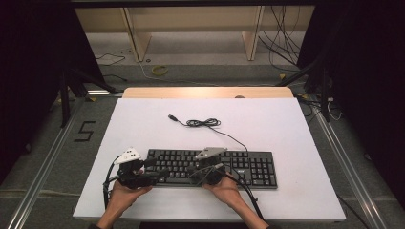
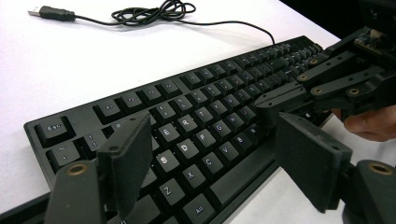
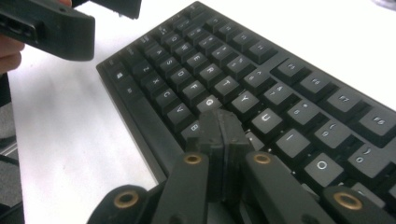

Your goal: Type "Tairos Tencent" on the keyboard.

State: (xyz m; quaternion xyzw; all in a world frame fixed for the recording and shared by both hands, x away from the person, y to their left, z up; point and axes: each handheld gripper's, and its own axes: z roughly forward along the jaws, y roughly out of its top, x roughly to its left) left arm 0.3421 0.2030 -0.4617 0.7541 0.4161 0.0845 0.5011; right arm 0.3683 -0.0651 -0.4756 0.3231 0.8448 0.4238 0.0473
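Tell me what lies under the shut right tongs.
The right tongs, jaws pressed together, sit over the keyboard with the tip above its middle letter keys, near G, H and B. The keys straight under the tip are covered, so whether it touches one cannot be told.

Your way at 12 o'clock: keyboard (image 1: 210, 167), then coiled cable (image 1: 203, 123); bare surface (image 1: 296, 200) at 3 and 9.

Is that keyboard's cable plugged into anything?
Not plugged in. The keyboard's cable lies loosely coiled on the white table, and its USB plug rests bare on the surface.
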